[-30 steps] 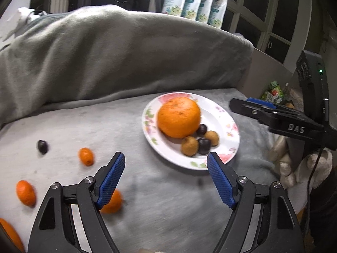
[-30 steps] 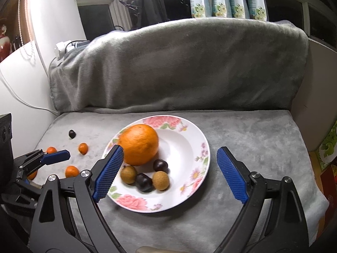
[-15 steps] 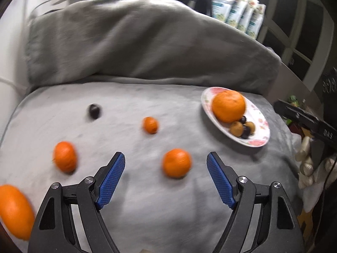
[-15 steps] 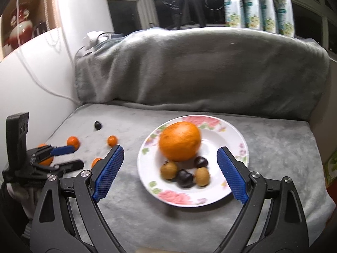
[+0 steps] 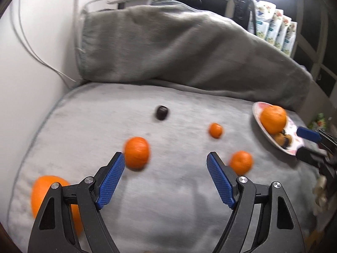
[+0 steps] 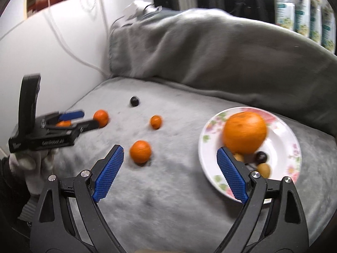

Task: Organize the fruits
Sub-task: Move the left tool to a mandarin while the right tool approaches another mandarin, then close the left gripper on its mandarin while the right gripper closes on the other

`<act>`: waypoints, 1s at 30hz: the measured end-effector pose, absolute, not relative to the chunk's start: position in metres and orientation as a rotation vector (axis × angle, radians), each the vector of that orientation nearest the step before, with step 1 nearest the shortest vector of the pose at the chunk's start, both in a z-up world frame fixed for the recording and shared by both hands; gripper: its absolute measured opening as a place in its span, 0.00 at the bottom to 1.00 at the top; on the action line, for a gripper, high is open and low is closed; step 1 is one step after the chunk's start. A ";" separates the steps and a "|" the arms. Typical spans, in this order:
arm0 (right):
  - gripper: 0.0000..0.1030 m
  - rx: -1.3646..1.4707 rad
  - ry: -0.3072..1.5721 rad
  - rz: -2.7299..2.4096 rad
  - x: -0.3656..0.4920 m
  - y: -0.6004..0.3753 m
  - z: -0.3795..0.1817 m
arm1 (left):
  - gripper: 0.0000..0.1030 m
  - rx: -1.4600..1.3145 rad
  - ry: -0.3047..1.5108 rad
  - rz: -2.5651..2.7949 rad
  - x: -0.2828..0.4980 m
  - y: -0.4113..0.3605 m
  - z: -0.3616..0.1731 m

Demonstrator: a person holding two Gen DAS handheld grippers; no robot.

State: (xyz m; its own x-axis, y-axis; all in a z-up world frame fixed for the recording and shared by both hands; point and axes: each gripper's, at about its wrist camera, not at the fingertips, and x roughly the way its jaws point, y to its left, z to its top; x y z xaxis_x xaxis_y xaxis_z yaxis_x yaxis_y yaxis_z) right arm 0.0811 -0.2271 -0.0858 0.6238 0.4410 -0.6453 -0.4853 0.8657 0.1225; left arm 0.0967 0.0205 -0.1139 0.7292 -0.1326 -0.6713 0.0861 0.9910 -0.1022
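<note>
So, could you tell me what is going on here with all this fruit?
A person holds a gripper in each hand over a grey blanket. Both the left gripper and right gripper are open and empty. A flowered plate holds a big orange and small fruits; several mandarins and a dark fruit lie loose.
</note>
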 end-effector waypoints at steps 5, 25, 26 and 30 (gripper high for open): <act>0.89 -0.093 0.760 0.568 0.083 -0.204 -0.097 | 0.77 -0.071 0.763 -0.087 0.107 0.029 -0.125; 0.69 -0.155 0.880 0.554 0.115 -0.158 -0.132 | 0.53 -0.106 0.827 -0.046 0.131 0.043 -0.147; 0.68 -0.156 0.887 0.552 0.116 -0.157 -0.133 | 0.52 -0.101 0.830 -0.045 0.132 0.042 -0.148; 0.60 -0.156 0.901 0.548 0.119 -0.156 -0.135 | 0.44 -0.092 0.858 -0.050 0.136 0.041 -0.153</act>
